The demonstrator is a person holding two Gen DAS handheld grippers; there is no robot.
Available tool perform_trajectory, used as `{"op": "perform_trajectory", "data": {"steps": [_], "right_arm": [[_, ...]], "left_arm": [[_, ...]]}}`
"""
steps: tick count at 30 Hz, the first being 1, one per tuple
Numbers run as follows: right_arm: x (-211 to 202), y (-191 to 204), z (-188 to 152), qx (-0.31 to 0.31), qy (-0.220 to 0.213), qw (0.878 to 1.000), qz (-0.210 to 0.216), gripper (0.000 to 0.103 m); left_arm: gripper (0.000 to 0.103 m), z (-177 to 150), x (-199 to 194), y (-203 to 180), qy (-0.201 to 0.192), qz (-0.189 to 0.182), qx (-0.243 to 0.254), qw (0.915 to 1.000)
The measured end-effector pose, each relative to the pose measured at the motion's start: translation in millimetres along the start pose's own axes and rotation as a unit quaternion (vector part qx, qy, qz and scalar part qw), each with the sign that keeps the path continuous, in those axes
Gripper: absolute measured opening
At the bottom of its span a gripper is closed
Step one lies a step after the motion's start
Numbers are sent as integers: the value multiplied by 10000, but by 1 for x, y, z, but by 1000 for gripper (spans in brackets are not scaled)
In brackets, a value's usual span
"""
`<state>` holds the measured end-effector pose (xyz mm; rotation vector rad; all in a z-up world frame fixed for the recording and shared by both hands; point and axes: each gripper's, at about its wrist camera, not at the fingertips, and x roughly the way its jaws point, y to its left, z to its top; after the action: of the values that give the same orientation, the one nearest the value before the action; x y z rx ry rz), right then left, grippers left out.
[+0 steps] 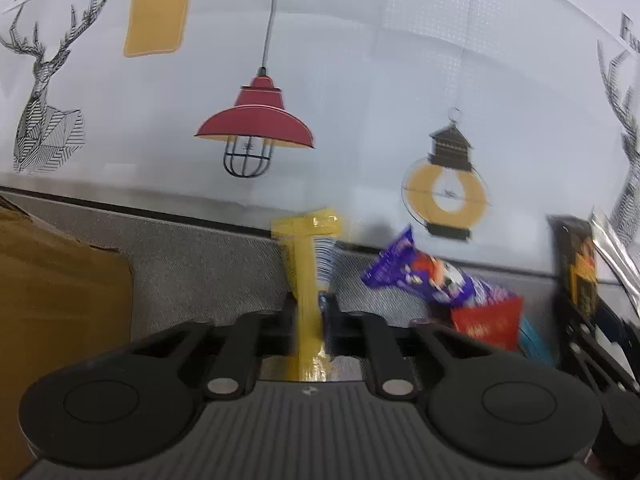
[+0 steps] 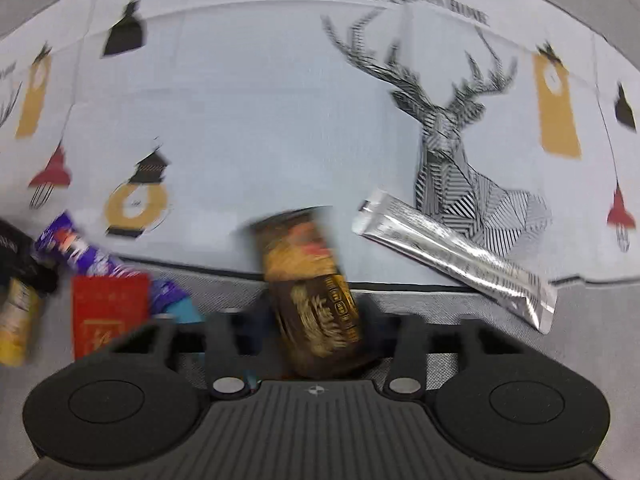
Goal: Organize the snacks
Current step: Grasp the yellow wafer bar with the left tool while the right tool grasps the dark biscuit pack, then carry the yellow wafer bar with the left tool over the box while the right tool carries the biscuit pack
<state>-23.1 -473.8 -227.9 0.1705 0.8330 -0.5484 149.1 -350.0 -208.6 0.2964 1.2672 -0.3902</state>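
Grey cloth [image 1: 208,264] covers the surface, and behind it hangs a pale printed sheet [image 1: 360,92] with stags, a red lamp and yellow lanterns. Brown cardboard, a box [image 1: 56,300], fills the left edge of the left wrist view. Next in size is the heap of snacks: a purple packet [image 1: 424,276] lies tilted on a red packet [image 1: 488,322], with something blue just beside them. In the right wrist view the same purple packet [image 2: 76,250] and red packet [image 2: 108,312] lie at the left. A long silver sachet [image 2: 456,258] lies slanted at the right of that view, well apart from the heap.

The left gripper [image 1: 310,312] is clenched on a thin yellow stick pack [image 1: 306,276], which stands upright between its black fingers [image 1: 286,312]; the pack is blurred. The right gripper [image 2: 318,330] grasps a dark brown pack [image 2: 316,292] with gold print, tilted slightly and also blurred, pinched from both sides.
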Motion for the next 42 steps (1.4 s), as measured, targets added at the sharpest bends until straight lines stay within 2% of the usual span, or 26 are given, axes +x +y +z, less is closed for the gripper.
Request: {"op": "perform_trajectory", "data": {"steps": [2,5,7,12,16,22,27,32,37,42], "right_arm": [[-7,1,0,96,-102,9999,-93,41],[-29,-1,4,281,-366,9988,-190,41],[-52,-2,10,348,-592,9974,-210,41],[-123,3,12,556,-997,9933,-181,41],[-190,22,-6,820,-1225,9891,3,41],[-289,76,-56,884,-1525,9838,328,41],[-350,127,-96,1000,-1572,9788,851,41],[-390,184,-125,890,-1350,9767,1408,41],[-422,237,-147,535,-1204,9742,1830,41],[-441,261,-155,218,-1211,9751,1844,41]], "left_arm": [[12,-5,-8,2,-33,-92,65,9999],[12,-15,-32,5,-305,-189,301,9989],[12,-22,-56,12,-477,-388,382,9974],[12,-49,-131,36,-950,-896,591,9897],[12,-86,-191,64,-1151,-1175,682,9840],[12,-160,-267,122,-1408,-1197,889,9787],[12,-223,-307,184,-1595,-882,899,9791],[12,-275,-318,247,-1385,-664,640,9861],[12,-315,-319,291,-1333,-483,377,9892],[12,-340,-327,309,-1491,-473,308,9872]]}}
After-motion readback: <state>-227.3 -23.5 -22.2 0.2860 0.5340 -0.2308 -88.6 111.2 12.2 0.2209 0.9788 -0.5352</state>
